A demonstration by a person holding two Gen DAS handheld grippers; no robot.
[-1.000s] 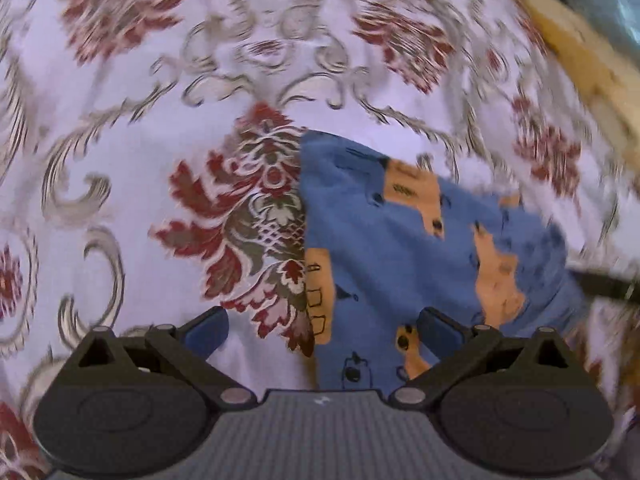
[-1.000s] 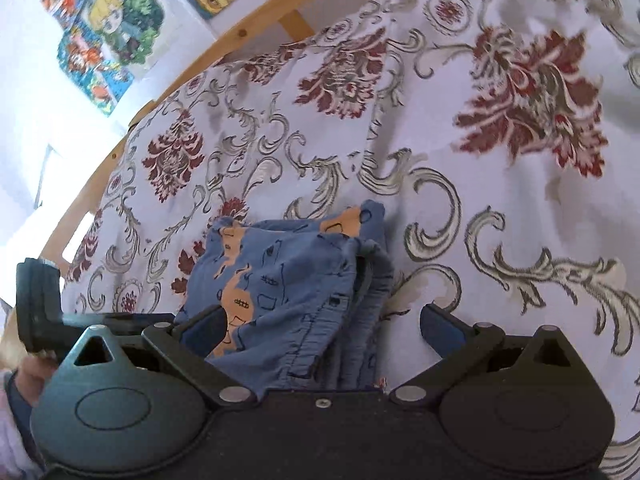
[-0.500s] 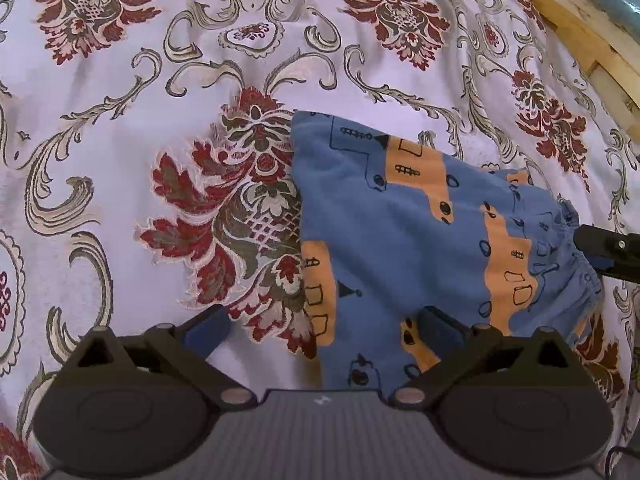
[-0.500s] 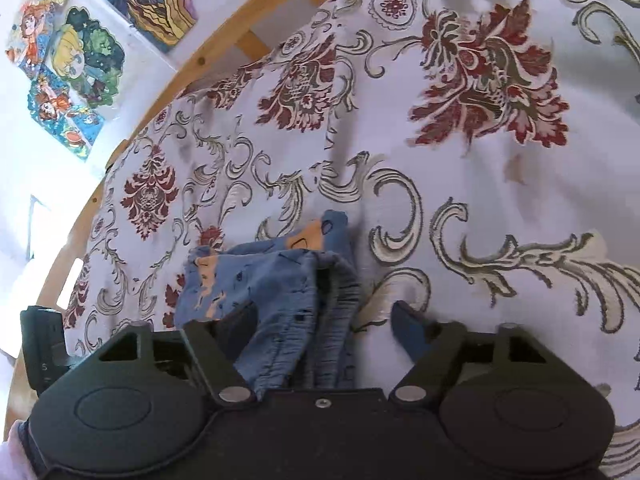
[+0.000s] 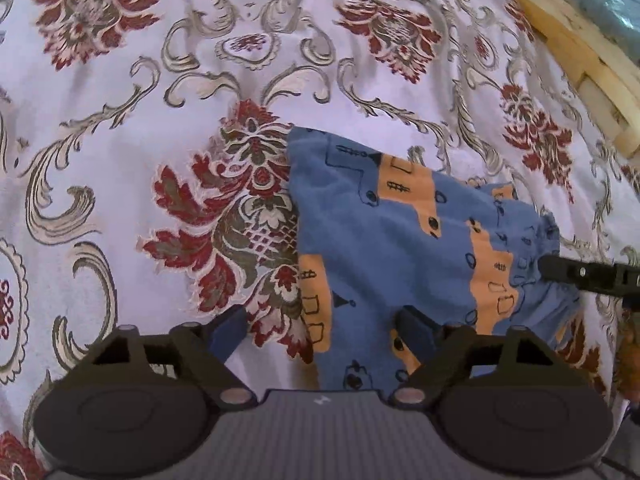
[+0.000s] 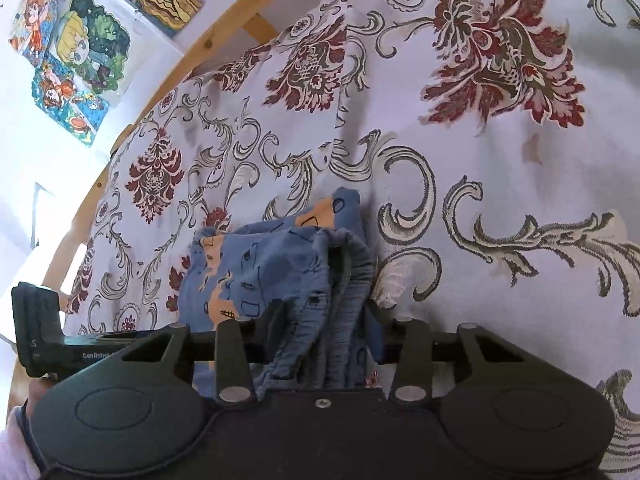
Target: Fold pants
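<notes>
Folded pants on a bed, one gripper clamped on the waistband.

Blue pants with orange print, folded, lying mid-bed on a white bedspread with red damask motifs; nothing lies on top of them. Right gripper: jaws drawn in, pinching the gathered elastic waistband. Left gripper: jaws spread wide, holding nothing, over the pants' near edge. Wooden bed frame along the far edge; cartoon pictures on the wall beyond.

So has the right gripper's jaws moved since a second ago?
Yes. The right gripper has closed its jaws inward onto the pants waistband, against the unmoved bedspread.
</notes>
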